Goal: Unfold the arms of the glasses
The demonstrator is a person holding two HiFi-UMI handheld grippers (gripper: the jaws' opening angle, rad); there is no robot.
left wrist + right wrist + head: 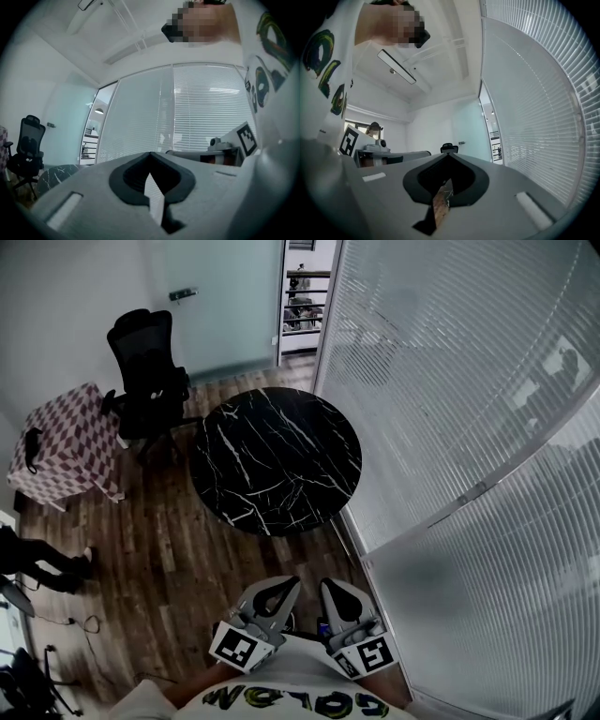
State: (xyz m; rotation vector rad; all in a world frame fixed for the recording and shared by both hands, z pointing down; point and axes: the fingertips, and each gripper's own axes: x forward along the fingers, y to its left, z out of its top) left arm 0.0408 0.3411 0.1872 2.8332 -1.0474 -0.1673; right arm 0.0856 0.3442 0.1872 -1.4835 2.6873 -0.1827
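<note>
Black marble counter (277, 460): round, on the wooden floor (169, 559), at 12 o'clock from both tongs and well apart from them.
Left tongs (279, 589): pressed together with nothing between them, at 6 o'clock in the head view, close to the person's white shirt (291, 699).
Right tongs (334, 592): likewise pressed together and empty, just beside the left pair.
Glasses: no view shows them, so I cannot tell where they lie.
Office chair (145, 371): black, at 10 o'clock from the counter.
Checked cloth (66, 442): at 9 o'clock from the counter.
Blinds (450, 381): along the 3 o'clock side.
</note>
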